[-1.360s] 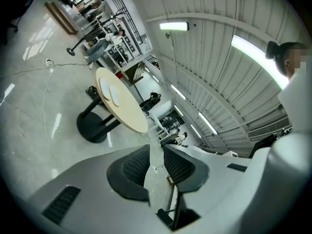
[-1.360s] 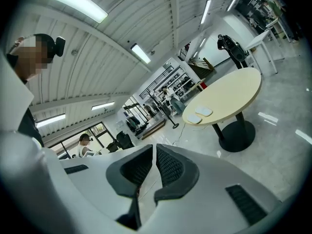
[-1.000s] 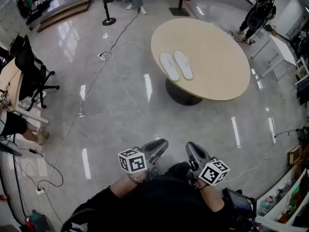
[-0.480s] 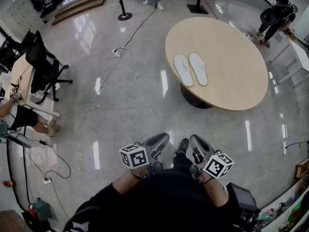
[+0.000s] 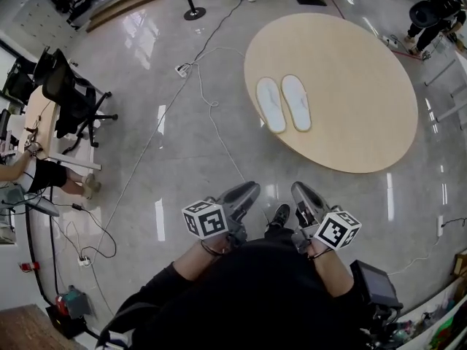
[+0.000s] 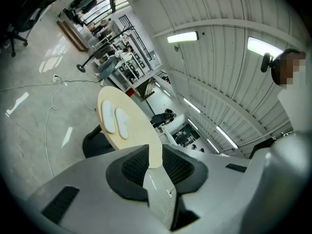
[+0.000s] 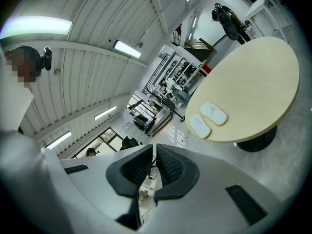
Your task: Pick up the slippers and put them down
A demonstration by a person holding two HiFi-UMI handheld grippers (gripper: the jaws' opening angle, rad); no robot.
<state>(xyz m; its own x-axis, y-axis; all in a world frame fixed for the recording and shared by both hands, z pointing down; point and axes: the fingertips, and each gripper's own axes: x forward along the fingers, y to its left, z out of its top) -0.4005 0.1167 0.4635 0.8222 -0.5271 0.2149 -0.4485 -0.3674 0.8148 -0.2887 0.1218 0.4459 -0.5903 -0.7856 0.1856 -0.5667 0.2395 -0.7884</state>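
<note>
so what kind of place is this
Probably an open office or lab space: loose cables trailing over a polished floor, a black office chair at a desk, and a large round table with white slippers on it.

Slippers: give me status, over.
Left gripper open, jaws just been closing, empty; right gripper shut, empty. Slippers side by side on round table, untouched, out ahead. Cable across floor short of the table.
</note>
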